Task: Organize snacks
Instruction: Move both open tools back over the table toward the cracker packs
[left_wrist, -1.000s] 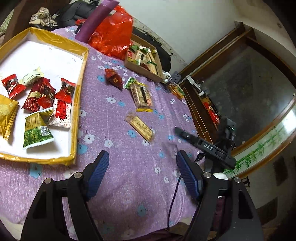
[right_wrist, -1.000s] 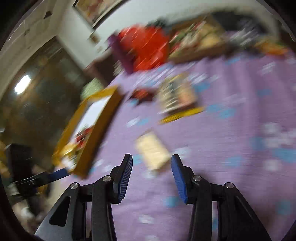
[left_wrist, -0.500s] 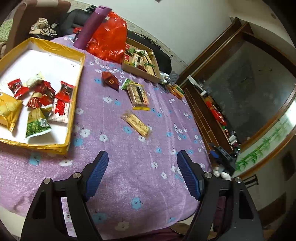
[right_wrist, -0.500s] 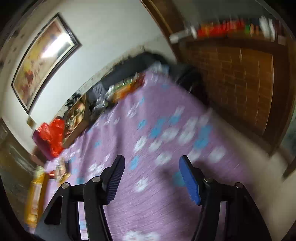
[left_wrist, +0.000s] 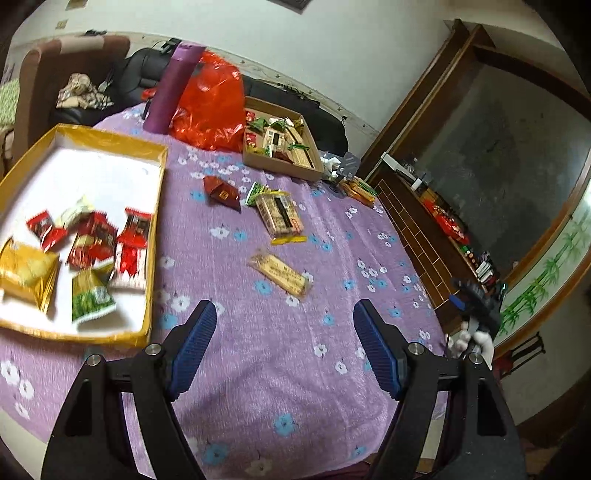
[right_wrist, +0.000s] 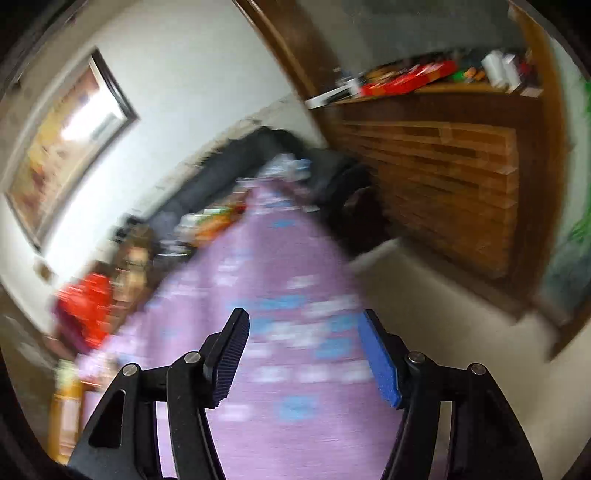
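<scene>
My left tongs (left_wrist: 284, 347) stand wide with nothing between their ribbed blue pads (left_wrist: 194, 343), above the fuzzy purple flowered cloth (left_wrist: 258, 354) on the worktop. Crinkly foil snack packets (left_wrist: 92, 247) lie in the gold-rimmed white tray (left_wrist: 157, 236); a flat clear-wrapped bar (left_wrist: 282, 273) lies loose just ahead. My right tongs (right_wrist: 304, 354) are spread and empty; that view is smeared, probably the cloth's edge. A second ago it faced the bar, jaws narrower.
</scene>
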